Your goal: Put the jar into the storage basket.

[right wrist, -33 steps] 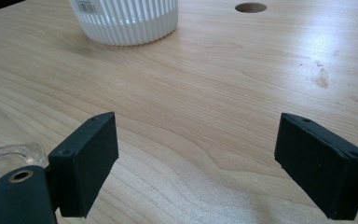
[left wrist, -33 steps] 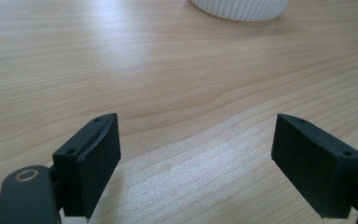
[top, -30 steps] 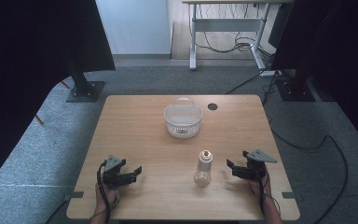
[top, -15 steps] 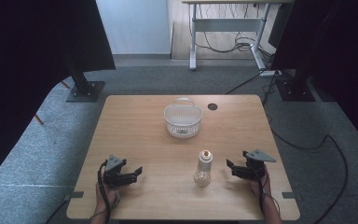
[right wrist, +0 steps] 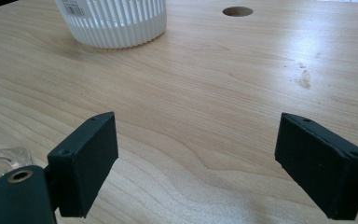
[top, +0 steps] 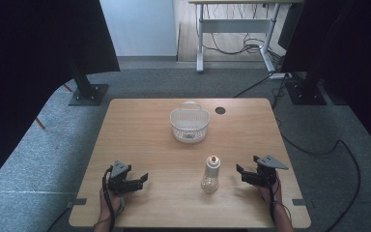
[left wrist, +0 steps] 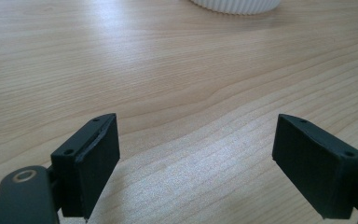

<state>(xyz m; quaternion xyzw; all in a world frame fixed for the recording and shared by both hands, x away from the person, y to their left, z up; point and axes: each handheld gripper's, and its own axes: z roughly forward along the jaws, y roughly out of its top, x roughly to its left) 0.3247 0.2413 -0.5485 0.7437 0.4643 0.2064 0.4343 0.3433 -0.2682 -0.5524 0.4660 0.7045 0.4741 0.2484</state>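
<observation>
Nothing appears to have moved since the earlier frames: both tools, the bottle and the basket sit where they were a second ago.

Seen from the high view, the left tool rests low over the near left part of the wooden surface, held by a hand that comes in from the bottom edge. In the left gripper view its two black jaws stand spread wide apart, with bare wood grain between them and nothing pinched. The right tool sits at the near right of the surface, held by the other hand, with a grey three-cornered plate on top. In the right gripper view its jaws are likewise spread wide, empty, with bare wood between them.

Between the two tools, nearer the right one, a small clear bottle stands upright on the surface, apart from both. Its glassy edge shows at the lower left of the right gripper view.

Farther back, near the middle of the surface, stands a white ribbed basket, well apart from the bottle. Just to its right is a round dark hole in the surface.

Beyond the surface lies grey carpet with cables, dark stands and a desk frame.
</observation>
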